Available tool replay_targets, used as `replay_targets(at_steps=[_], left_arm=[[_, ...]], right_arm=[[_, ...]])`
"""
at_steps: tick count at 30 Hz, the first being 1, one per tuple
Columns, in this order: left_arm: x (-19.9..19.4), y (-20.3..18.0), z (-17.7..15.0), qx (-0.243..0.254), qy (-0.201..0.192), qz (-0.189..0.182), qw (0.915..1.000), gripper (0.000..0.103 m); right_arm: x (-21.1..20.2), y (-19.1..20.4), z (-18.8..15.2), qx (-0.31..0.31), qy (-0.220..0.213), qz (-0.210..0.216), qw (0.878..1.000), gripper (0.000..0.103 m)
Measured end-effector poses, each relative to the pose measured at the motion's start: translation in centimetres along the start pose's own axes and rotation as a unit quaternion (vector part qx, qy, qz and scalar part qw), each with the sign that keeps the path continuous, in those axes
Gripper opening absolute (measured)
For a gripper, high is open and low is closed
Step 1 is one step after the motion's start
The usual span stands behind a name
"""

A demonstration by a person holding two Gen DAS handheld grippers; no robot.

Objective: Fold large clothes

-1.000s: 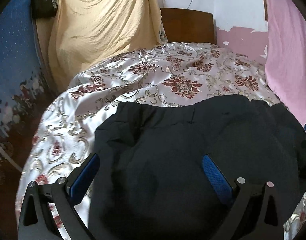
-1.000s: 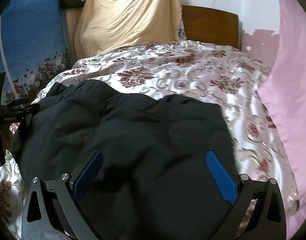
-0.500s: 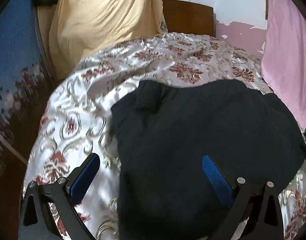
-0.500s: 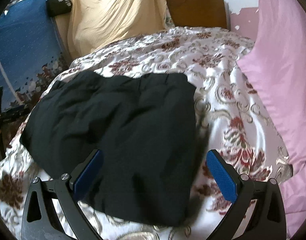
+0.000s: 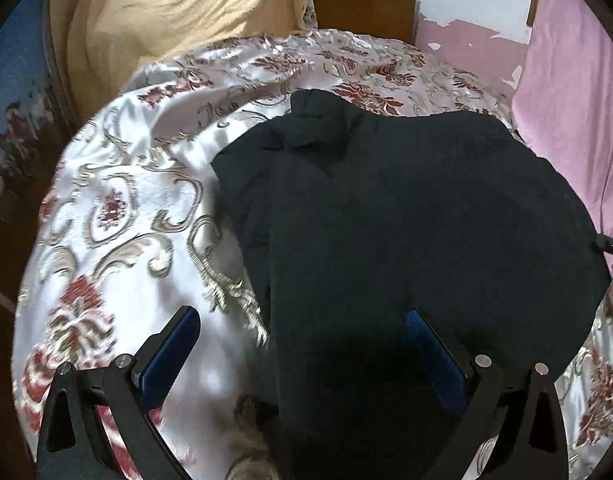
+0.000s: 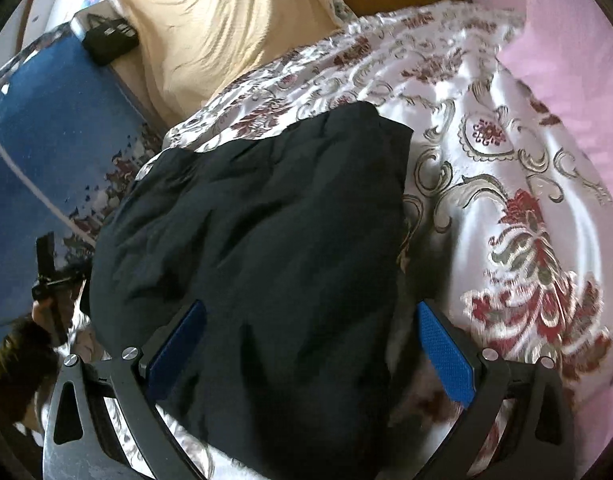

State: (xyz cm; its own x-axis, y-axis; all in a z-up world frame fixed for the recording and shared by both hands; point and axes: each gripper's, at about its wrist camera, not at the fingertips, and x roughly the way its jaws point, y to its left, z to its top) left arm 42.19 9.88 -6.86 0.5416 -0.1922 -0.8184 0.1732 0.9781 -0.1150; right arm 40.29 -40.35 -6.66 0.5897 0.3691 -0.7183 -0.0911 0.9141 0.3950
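Bedspread (image 5: 118, 208) of pale satin with red floral figures fills most of both views, and the dark garment (image 5: 406, 232) lies on it as one compact bundle, several layers thick by the look of its edges. Its outline is roughly rectangular, with one straight side edge (image 6: 402, 200) showing in the right wrist view and a small flap or collar (image 5: 318, 120) poking out at the far end in the left wrist view. Judging by that shape, most of the folding looks done; what may remain is tidying the loose far corner and flattening the creases on top. Left gripper (image 5: 302, 360) hovers over the near left edge of the cloth with its jaws spread wide, holding nothing. Right gripper (image 6: 310, 352) hangs over the near right edge, equally wide and empty.
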Motion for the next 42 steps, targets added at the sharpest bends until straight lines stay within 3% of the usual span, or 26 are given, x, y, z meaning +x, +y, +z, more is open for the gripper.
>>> replay_targets(at_steps=[2,8,14,20,36,42], left_arm=[[1.0,0.0,0.6,0.003,0.006,-0.010,0.9999,0.103],[3.0,0.0,1.0,0.010,0.022,-0.045,0.9987,0.103],[4.0,1.8,0.6,-0.052,0.047,-0.089,0.9935,0.103],[4.9,0.1,0.0,-0.072,0.051,-0.047,0.9950,0.103],[5.7,0.5,0.4,-0.117,0.080,-0.046,0.9888,0.103],[5.3,0.2,0.5,-0.105,0.084,-0.029,0.9904,0.103]], right_arm=[[1.1,-0.4,0.5,-0.001,0.007,-0.006,1.000,0.102],[5.0,-0.7,1.3,-0.009,0.066,0.029,0.997,0.102],[6.3,-1.6,1.4,-0.001,0.082,0.061,0.995,0.102],[8.9,-0.2,1.3,0.008,0.117,0.078,0.990,0.102],[10.7,2.5,0.3,0.044,0.118,0.060,0.990,0.102],[9.8,4.0,-0.1,0.043,0.103,0.042,0.993,0.089]])
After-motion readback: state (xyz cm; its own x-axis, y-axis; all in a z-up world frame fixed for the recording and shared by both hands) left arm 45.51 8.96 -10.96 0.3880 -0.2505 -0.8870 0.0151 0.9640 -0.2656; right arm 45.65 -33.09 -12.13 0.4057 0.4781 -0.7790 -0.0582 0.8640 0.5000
